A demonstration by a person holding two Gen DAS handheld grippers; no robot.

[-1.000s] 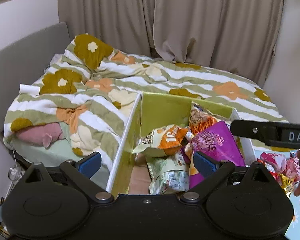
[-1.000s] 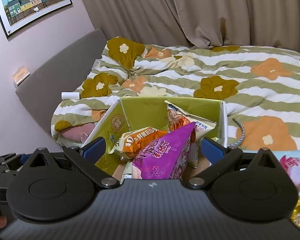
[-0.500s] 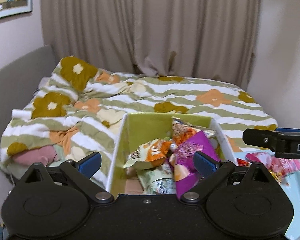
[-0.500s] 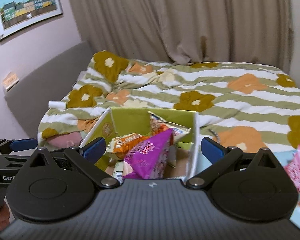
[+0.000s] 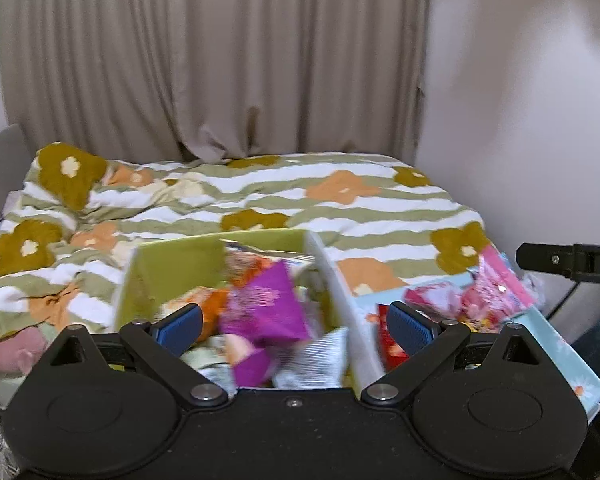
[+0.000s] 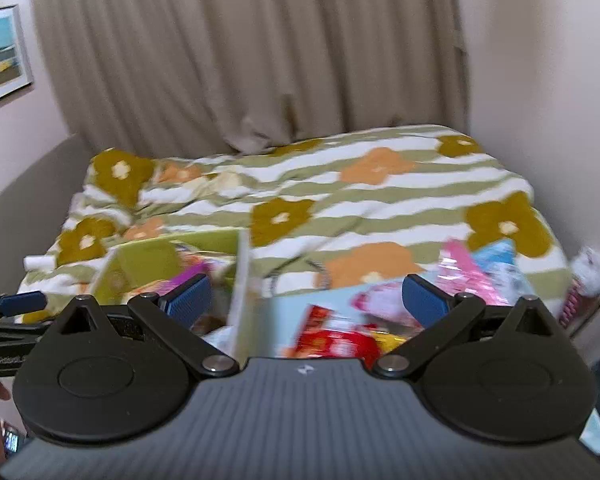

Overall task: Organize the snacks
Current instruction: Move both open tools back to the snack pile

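A green box holds several snack bags, among them a purple bag and an orange bag. My left gripper is open and empty above the box's near side. The box also shows at the left of the right wrist view. Loose pink snack packs and a red pack lie on a light blue mat to the right of the box. My right gripper is open and empty, above the box's right wall and the mat.
The box and mat rest on a bed with a striped flowered duvet. Beige curtains hang behind it, and a wall closes the right side. A grey headboard runs along the left.
Both grippers have pulled back and swung to the right. The box now sits lower and further left in both views, and the snack pile on the mat has come into view.
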